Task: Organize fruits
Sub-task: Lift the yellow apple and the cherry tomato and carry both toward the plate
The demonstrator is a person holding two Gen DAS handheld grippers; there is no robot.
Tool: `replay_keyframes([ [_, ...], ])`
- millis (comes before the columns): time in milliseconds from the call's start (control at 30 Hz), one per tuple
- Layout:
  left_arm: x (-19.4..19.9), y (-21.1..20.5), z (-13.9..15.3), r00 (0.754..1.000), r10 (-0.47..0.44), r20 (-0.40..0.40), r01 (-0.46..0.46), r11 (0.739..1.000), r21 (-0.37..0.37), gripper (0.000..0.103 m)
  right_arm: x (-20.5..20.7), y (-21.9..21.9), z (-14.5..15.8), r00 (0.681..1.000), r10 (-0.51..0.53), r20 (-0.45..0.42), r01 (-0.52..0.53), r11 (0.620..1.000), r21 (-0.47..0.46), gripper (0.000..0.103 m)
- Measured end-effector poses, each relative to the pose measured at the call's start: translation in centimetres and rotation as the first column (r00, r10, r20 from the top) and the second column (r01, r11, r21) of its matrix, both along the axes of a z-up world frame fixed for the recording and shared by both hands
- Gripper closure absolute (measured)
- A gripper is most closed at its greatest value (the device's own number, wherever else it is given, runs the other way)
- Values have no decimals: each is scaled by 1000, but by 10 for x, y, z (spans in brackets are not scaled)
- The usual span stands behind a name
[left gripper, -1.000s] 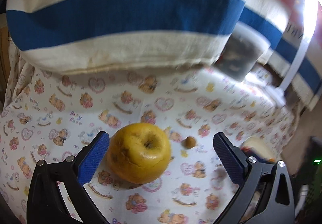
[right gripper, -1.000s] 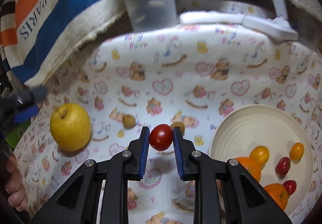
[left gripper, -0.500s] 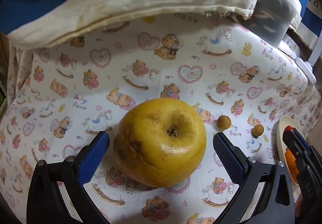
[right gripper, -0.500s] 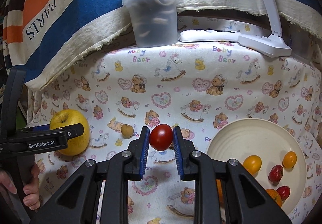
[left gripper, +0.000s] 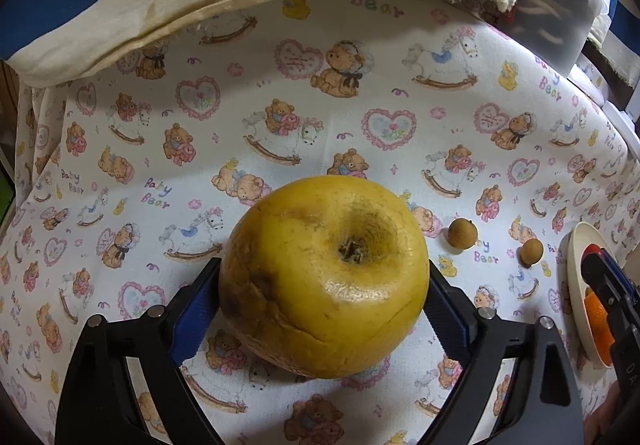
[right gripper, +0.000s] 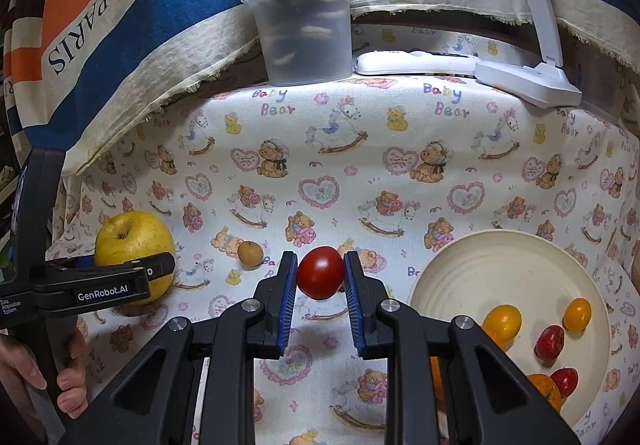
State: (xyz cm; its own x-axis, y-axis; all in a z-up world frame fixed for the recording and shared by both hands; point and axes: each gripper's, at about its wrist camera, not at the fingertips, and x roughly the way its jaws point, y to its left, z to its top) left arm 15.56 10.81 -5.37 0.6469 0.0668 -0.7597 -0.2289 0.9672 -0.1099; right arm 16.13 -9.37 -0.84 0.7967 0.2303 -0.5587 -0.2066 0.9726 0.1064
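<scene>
While left gripper (left gripper: pixel 324 305) jaws are closing around the yellow apple (left gripper: pixel 324 277), keep it centred between the pads.
Apple sits near the cloth's (left gripper: pixel 280 125) left edge; squeeze gently, skin looks bruised. Right gripper (right gripper: pixel 320 285) is clamped on the red tomato (right gripper: pixel 320 272), just beside the plate (right gripper: pixel 480 265): drop it there.
</scene>
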Motion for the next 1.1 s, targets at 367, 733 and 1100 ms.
replay_keyframes([
  [367,-35,-22,47,984,-34,176,25,998,52,12,-2,-3,4,1000,-17,14,16,1000,11,79],
  [733,-66,-46,95,949,-88,304,64,994,87,12,-7,-9,15,999,-25,29,24,999,35,79],
  [1100,-93,-85,139,892,-208,402,171,977,126,12,-35,-61,80,989,-88,117,83,996,46,79],
])
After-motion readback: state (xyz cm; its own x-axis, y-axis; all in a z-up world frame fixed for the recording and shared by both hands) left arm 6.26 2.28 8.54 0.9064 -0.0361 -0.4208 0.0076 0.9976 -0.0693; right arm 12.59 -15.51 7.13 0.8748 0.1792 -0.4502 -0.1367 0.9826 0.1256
